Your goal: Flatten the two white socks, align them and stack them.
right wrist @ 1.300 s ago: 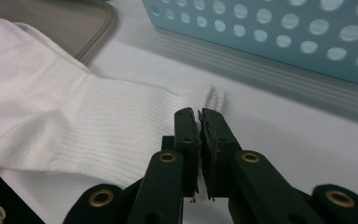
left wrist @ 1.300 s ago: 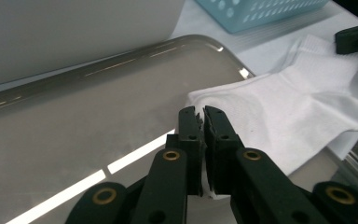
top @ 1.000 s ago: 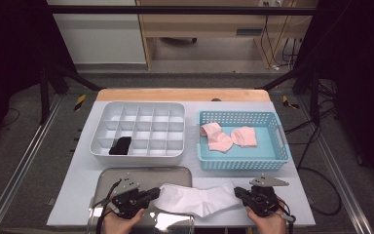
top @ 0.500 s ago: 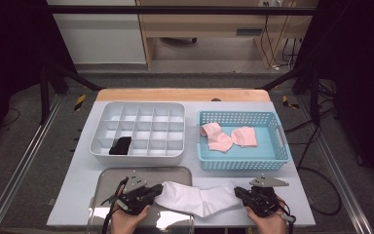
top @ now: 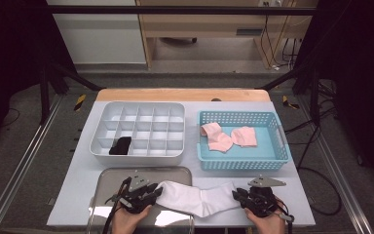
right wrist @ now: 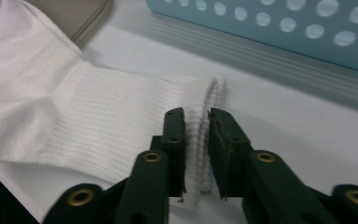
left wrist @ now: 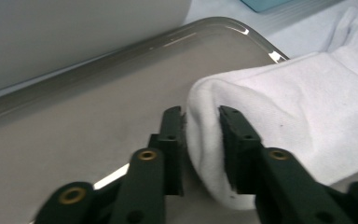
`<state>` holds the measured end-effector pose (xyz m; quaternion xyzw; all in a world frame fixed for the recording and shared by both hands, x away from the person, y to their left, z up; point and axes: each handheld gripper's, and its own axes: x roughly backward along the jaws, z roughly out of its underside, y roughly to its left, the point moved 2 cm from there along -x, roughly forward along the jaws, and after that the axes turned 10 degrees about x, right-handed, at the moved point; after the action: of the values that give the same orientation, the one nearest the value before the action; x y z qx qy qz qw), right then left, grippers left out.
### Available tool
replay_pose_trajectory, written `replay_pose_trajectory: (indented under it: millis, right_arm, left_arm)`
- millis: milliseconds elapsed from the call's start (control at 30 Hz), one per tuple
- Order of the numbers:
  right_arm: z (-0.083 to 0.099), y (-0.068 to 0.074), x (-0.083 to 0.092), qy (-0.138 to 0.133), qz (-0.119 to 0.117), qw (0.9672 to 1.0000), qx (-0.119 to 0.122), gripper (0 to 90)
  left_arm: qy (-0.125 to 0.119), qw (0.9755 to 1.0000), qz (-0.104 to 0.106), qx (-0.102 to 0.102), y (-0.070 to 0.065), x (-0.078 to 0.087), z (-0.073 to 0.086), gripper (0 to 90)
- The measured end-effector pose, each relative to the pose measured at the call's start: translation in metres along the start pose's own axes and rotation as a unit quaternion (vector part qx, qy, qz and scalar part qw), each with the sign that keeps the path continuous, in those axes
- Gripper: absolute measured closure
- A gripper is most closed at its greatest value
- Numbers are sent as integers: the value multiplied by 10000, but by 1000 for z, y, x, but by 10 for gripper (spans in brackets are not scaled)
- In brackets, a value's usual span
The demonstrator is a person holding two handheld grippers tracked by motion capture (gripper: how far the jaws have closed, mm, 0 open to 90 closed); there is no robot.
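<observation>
Down at six o'clock on the counter (top: 78, 195), the left tool (top: 157, 190) has the toe of the white sock (top: 199, 199) between its jaws; they have just been opening, and the cloth looks barely pinched, so I cannot tell whether the pads still press. The right tool (top: 236, 195) straddles the ribbed cuff, its jaws likewise just opening, with the cuff edge in the narrow gap. The sock lies flat between both, toe on the tray (top: 107, 180), cuff on the counter. At eleven o'clock sits the divider box (top: 141, 109), at one o'clock the basket (top: 272, 156).
</observation>
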<state>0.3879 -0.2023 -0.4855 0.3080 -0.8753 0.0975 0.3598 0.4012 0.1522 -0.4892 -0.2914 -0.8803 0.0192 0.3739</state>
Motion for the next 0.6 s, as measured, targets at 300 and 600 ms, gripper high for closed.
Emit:
replay_pose_trajectory:
  millis: [300,600]
  right_arm:
    - [-11,-1,-1,-184,197,9994,201,856]
    - [2,-3,1,-95,93,9999,77,699]
  left_arm:
    - [41,10000,79,35,0,3,1,813]
    - [-111,9997,166,115,4,10,-1,757]
